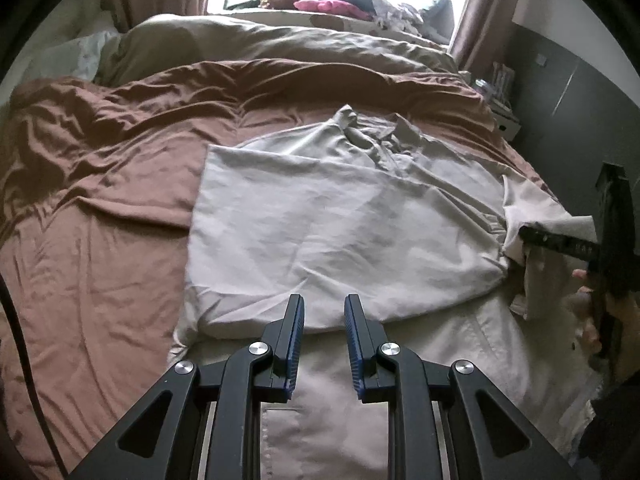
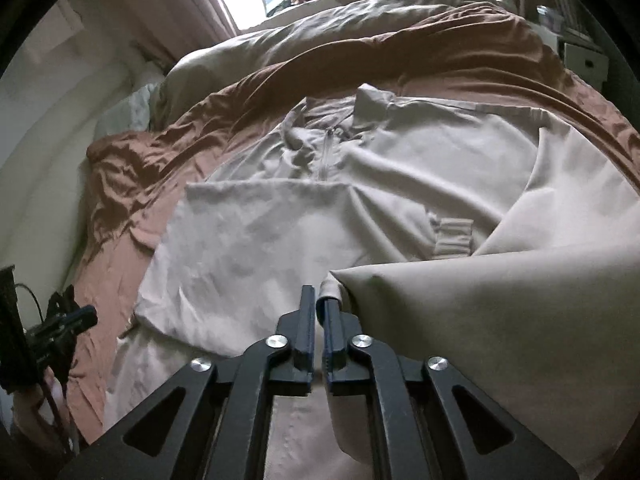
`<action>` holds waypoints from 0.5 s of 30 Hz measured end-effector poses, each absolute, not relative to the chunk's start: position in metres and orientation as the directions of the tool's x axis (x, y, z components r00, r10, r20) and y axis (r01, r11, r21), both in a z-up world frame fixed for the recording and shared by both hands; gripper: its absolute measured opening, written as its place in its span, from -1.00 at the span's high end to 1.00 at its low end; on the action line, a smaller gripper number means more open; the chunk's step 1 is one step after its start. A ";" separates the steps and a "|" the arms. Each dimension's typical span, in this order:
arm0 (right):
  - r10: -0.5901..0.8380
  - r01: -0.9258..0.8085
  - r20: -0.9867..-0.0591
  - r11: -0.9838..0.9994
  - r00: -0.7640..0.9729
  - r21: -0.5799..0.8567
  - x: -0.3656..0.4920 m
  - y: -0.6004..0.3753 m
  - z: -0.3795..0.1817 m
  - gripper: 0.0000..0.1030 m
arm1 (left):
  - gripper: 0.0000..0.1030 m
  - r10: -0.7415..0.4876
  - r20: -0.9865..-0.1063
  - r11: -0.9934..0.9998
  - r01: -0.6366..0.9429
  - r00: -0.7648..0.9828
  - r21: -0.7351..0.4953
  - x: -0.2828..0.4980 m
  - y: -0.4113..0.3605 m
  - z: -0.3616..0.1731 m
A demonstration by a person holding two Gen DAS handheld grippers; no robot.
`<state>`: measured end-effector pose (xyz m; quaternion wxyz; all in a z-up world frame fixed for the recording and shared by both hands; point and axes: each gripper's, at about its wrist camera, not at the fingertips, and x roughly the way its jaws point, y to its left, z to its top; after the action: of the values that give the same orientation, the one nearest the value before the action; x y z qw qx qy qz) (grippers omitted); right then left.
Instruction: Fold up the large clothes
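A large beige zip-neck garment (image 1: 340,208) lies on the brown bed sheet (image 1: 100,240), its left side folded over the chest. My left gripper (image 1: 324,304) hovers over the garment's lower edge, open, nothing between its fingers. In the right wrist view the garment (image 2: 400,184) fills the middle, and a big fold of it (image 2: 500,312) drapes over the right finger. My right gripper (image 2: 319,298) has its pads slightly apart, and the fold's rolled edge rests on the right fingertip, not pinched. The right gripper (image 1: 560,242) also shows at the left wrist view's right edge, with cloth around it.
A rumpled beige duvet (image 1: 280,40) lies across the far end of the bed. Soft toys and clothes (image 1: 328,0) crowd the window sill. A grey wall (image 1: 560,112) and a small stand with boxes (image 1: 504,120) are on the right. The left gripper (image 2: 64,328) shows at the right wrist view's left edge.
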<state>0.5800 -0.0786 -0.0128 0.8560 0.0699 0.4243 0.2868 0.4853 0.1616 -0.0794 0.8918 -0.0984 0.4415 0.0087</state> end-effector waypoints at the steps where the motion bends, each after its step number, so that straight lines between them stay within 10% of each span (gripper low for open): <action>1: 0.577 -0.450 -0.675 0.807 0.459 0.383 0.576 -0.080 -0.010 -0.01 | 0.57 -0.075 -0.789 0.981 -0.097 0.609 -0.168 0.485 0.159 -0.080; 2: 0.602 -0.466 -0.666 0.788 0.442 0.402 0.572 -0.081 -0.006 -0.70 | 0.57 -0.083 -0.788 0.981 -0.088 0.610 -0.171 0.486 0.155 -0.080; 3: 0.610 -0.475 -0.659 0.781 0.440 0.405 0.567 -0.083 -0.003 -0.84 | 0.57 -0.088 -0.789 0.982 -0.080 0.608 -0.172 0.487 0.150 -0.080; 15: 0.537 -0.333 -0.599 0.842 0.594 0.425 0.507 -0.241 0.001 -0.84 | 0.57 -0.150 -0.778 0.986 0.038 0.610 -0.161 0.496 0.086 -0.071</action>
<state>0.5070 -0.2411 0.0006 0.8824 0.1352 0.3774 0.2464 0.4958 0.0857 -0.0710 0.8949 -0.0639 0.4385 -0.0526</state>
